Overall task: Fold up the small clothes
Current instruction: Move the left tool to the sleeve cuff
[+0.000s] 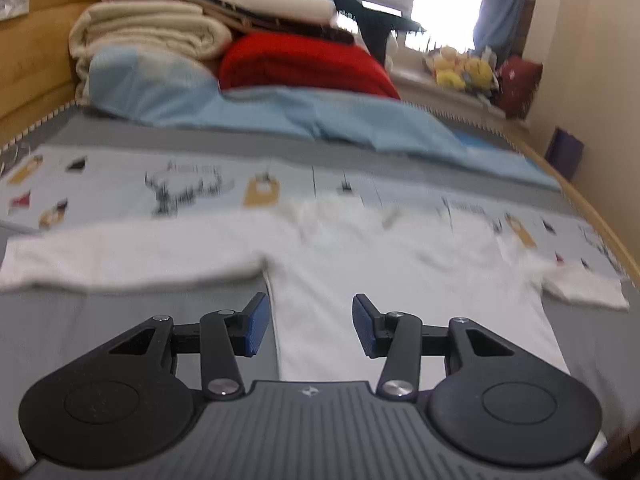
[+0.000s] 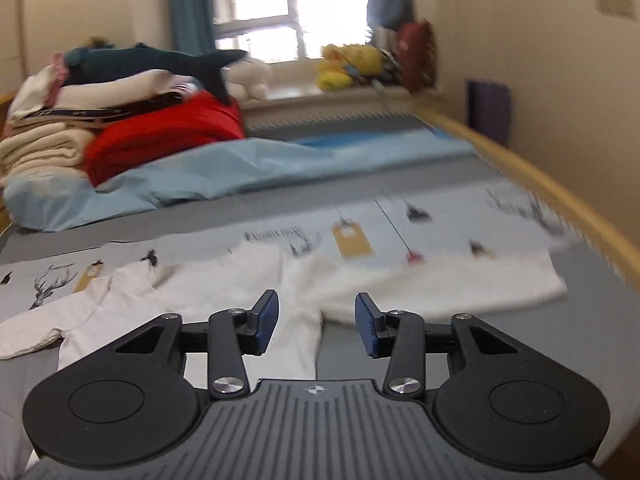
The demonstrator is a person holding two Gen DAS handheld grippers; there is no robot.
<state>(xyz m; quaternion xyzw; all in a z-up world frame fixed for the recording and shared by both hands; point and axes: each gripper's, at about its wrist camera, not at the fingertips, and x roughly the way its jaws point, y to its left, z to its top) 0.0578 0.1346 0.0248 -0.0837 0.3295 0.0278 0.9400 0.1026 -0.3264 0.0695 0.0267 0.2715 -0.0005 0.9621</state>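
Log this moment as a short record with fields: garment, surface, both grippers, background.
garment: white T-shirt spread flat, sleeves out to both sides, not yet folded
surface: patterned sheet on a grey bed
left gripper: open, nothing between the pads, above the shirt
right gripper: open, holding nothing, above the shirt
background: light blue cloth, red blanket, stack of cream bedding, plush toys on the windowsill

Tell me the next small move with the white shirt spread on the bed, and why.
Probably bring the left claw down onto the long sleeve of the white cotton shirt to fold it inward. Both claws, the right claw too, stand open with nothing between them, and the shirt lies flat, sleeves outstretched.
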